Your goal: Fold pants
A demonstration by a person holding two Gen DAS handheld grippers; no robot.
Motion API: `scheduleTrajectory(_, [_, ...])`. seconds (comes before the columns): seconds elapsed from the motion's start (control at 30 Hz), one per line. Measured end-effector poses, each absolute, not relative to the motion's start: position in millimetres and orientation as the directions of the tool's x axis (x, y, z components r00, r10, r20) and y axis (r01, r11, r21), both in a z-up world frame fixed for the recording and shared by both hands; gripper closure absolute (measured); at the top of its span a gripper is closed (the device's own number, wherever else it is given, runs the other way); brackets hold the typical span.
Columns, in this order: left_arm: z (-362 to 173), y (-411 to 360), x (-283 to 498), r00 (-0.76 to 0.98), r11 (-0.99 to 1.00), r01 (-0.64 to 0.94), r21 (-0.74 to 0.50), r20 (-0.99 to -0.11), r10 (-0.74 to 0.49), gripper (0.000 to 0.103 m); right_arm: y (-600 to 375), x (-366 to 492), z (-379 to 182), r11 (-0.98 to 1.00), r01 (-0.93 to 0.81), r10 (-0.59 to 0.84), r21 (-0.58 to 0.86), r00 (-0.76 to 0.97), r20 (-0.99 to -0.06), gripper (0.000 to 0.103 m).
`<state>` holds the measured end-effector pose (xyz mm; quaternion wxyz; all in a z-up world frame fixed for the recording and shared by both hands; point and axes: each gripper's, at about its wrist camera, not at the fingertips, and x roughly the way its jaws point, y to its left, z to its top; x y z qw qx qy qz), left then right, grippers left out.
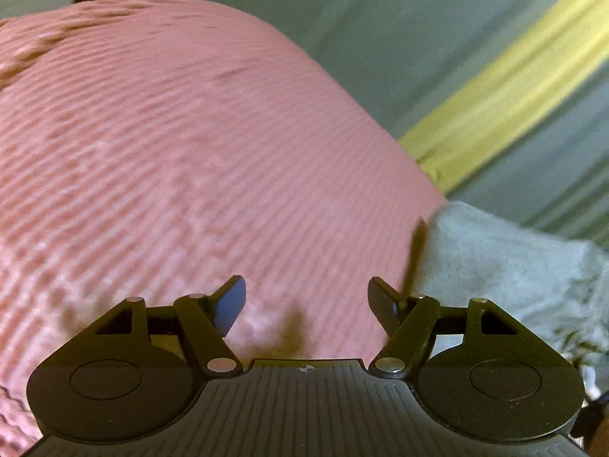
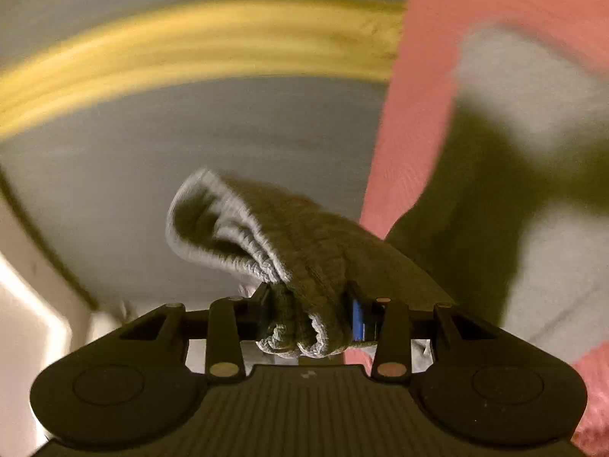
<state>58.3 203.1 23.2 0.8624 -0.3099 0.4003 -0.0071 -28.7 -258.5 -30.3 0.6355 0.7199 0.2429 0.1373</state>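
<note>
Pants (image 2: 289, 251), grey ribbed knit, bunch in the right gripper (image 2: 310, 314), fingers clamped on the hem; the rest drapes over a pink ridged mat (image 1: 190, 133). Left gripper (image 1: 306, 302) fingers spread, empty.

Both pictures were dim, with a warm yellowish cast, and the fisheye lens bent straight lines into curves near the edges. The right wrist view had strong motion blur: the yellow stripe (image 2: 198, 38) was smeared and a dark shadow (image 2: 475, 190) lay over the grey cloth (image 2: 521, 76). In the left wrist view the pink ribbed mat (image 1: 190, 133) looked soft, with small shadows near the fingers (image 1: 232, 304).
</note>
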Motion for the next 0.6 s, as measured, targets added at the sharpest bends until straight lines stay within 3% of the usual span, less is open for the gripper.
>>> scheduleTrajectory(0.13, [36, 171, 61, 0.667, 0.849, -0.126, -0.513, -0.678, -0.311, 0.026, -295, -57, -77, -0.077, 0.412, 0.438, 0.908, 0.832, -0.340, 0.059])
scheduleTrajectory(0.23, [43, 145, 64, 0.650, 0.874, -0.054, -0.484, -0.681, -0.337, 0.026, -309, -62, -99, 0.124, 0.540, 0.384, 0.833, 0.747, -0.542, 0.040])
scheduleTrajectory(0.33, [45, 115, 70, 0.621, 0.891, 0.013, -0.454, -0.695, -0.363, 0.025, -307, -64, -114, 0.060, 0.454, 0.429, 0.889, 0.792, -0.434, 0.024])
scheduleTrajectory(0.4, [44, 92, 77, 0.596, 0.906, 0.053, -0.419, -0.715, -0.365, 0.025, -303, -56, -105, 0.148, 0.407, 0.448, 0.901, 0.785, -0.428, 0.015])
scheduleTrajectory(0.47, [40, 70, 85, 0.572, 0.917, 0.108, -0.384, -0.730, -0.373, 0.025, -290, -40, -92, 0.290, 0.381, 0.463, 0.878, 0.747, -0.477, 0.014])
scheduleTrajectory(0.5, [39, 57, 90, 0.561, 0.926, 0.129, -0.355, -0.744, -0.364, 0.025, -281, -36, -88, 0.359, 0.363, 0.465, 0.860, 0.729, -0.503, 0.020])
scheduleTrajectory(0.53, [38, 46, 92, 0.557, 0.935, 0.137, -0.327, -0.755, -0.346, 0.025, -271, -31, -84, 0.425, 0.356, 0.453, 0.832, 0.712, -0.536, 0.042])
scheduleTrajectory(0.57, [38, 35, 94, 0.556, 0.942, 0.144, -0.302, -0.763, -0.330, 0.025, -264, -28, -80, 0.498, 0.359, 0.424, 0.789, 0.693, -0.583, 0.058])
scheduleTrajectory(0.6, [38, 24, 95, 0.557, 0.950, 0.154, -0.272, -0.770, -0.311, 0.025, -257, -30, -79, 0.543, 0.360, 0.404, 0.759, 0.680, -0.612, 0.058])
